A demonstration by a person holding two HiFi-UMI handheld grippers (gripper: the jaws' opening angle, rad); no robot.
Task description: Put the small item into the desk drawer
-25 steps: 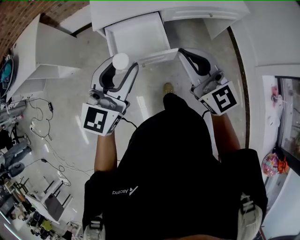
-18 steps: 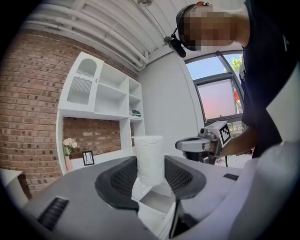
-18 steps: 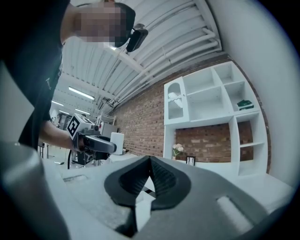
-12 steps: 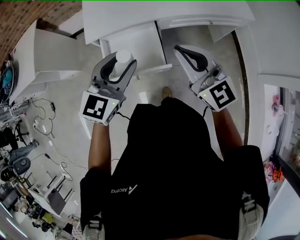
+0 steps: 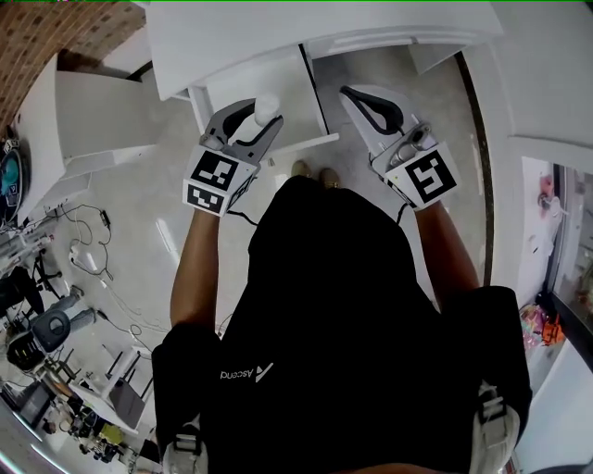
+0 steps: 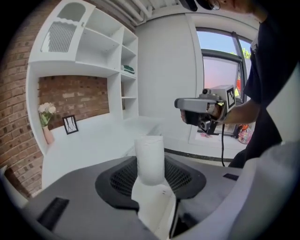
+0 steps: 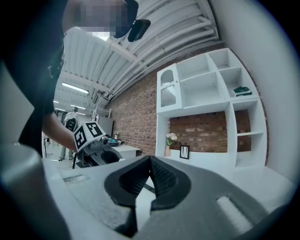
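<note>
From the head view, the desk drawer (image 5: 248,81) stands pulled out from under the white desk (image 5: 278,28). My left gripper (image 5: 252,118) holds the small white cylinder (image 5: 266,106) over the front part of the open drawer. I judge the task past halfway: the drawer is open and the item has been brought to it, but it is not yet lying inside. What is left is to lower it, let go, and perhaps push the drawer in. My right gripper (image 5: 359,96) hangs beside the drawer's right edge, touching nothing that I can see.

In the left gripper view, my jaws stand wide, and the cylinder sits upright between the pads, gripped low on its body with its top sticking up clear of them.

In the right gripper view, my jaws are closed tip to tip with nothing between them.
</note>
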